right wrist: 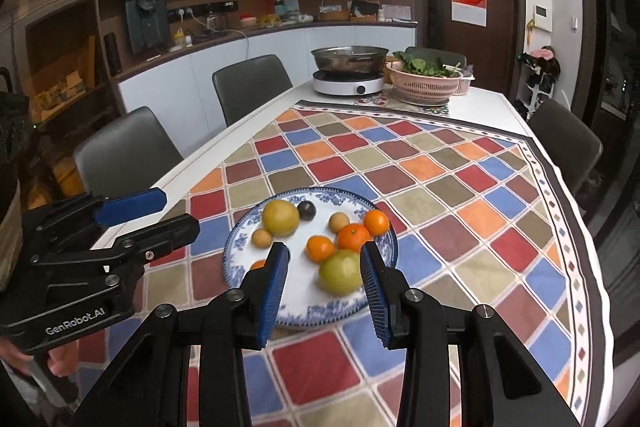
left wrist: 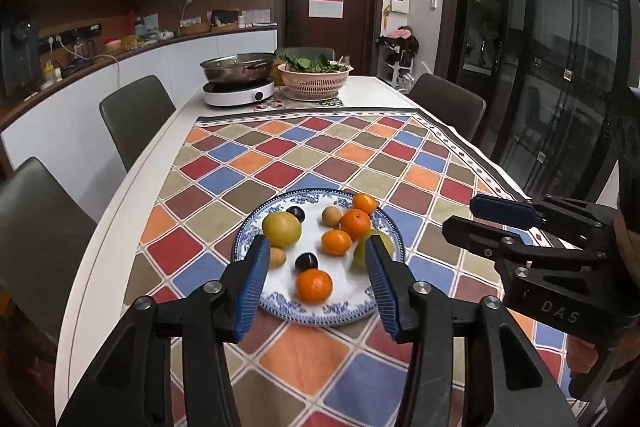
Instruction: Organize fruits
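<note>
All the fruit sits mixed on the blue-and-white plate (left wrist: 384, 227); left gripper (left wrist: 316, 269) and right gripper (right wrist: 324, 277) hover at its near rim, fingers apart, empty; sorting could be finished or pending.

Four oranges (left wrist: 314, 286); two dark plums (left wrist: 306, 262); two green fruits (left wrist: 281, 228) (one plate (left wrist: 320, 315)).

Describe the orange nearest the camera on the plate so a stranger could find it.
Start at the checkered tablecloth, then the blue-and-white plate on it. The orange lies alone near the plate's front rim, just beyond a dark plum, while the other three oranges cluster toward the far right side.
</note>
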Demonstrator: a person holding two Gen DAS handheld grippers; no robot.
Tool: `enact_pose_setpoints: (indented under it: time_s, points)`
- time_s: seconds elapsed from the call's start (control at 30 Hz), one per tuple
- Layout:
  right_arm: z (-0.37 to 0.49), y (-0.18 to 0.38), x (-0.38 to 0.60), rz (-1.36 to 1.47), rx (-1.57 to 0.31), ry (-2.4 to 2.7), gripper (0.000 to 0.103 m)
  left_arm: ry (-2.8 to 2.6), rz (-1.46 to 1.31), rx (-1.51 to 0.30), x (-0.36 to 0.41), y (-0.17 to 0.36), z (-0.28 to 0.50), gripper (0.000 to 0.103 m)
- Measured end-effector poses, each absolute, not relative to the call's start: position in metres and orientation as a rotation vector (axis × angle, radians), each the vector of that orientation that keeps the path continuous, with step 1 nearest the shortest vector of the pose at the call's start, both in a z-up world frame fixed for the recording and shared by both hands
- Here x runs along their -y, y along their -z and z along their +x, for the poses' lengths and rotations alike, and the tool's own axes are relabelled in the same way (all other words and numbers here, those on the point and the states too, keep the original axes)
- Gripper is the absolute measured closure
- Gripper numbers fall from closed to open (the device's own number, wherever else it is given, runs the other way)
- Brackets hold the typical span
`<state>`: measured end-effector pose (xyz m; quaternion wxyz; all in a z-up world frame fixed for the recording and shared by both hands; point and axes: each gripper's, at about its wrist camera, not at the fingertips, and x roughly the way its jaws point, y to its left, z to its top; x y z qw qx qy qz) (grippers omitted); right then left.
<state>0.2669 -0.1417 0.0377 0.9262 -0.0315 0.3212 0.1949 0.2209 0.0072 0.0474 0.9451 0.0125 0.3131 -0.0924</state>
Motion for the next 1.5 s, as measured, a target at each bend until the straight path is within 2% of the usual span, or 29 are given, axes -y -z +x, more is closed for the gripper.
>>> enact_pose_setpoints:
  time_s: [0.03,0.13,0.27,0.37,0.43,0.5,0.6,1.37,1.5]
  points:
    - [0.262,-0.039,0.143,-0.065,-0.657,-0.397,0.064,0.184,0.024,-0.634,-0.006,-0.049,0.216,0.049]
    - [0.243,-0.041,0.148,-0.070,-0.644,-0.380,0.052,0.156,0.019,-0.617,-0.005,-0.053,0.201,0.043]
    - [0.217,-0.044,0.155,-0.071,-0.619,-0.354,0.051,0.138,0.026,-0.599,0.000,-0.058,0.181,0.030]
    - [0.199,-0.046,0.161,-0.056,-0.609,-0.345,0.043,0.132,0.028,-0.593,0.001,-0.059,0.164,0.021]
    - [0.189,-0.046,0.163,-0.060,-0.600,-0.334,0.042,0.128,0.023,-0.595,0.002,-0.059,0.153,0.017]
    - [0.178,-0.047,0.165,-0.064,-0.592,-0.325,0.042,0.126,0.020,-0.600,0.002,-0.059,0.145,0.016]
    - [0.162,-0.047,0.167,-0.061,-0.584,-0.317,0.033,0.124,0.023,-0.601,0.003,-0.058,0.131,0.013]
    - [0.092,-0.050,0.181,-0.026,-0.545,-0.272,0.033,0.124,0.057,-0.531,0.010,-0.068,0.069,0.004]
    - [0.086,-0.049,0.181,-0.024,-0.540,-0.273,0.027,0.126,0.055,-0.529,0.010,-0.067,0.064,0.003]
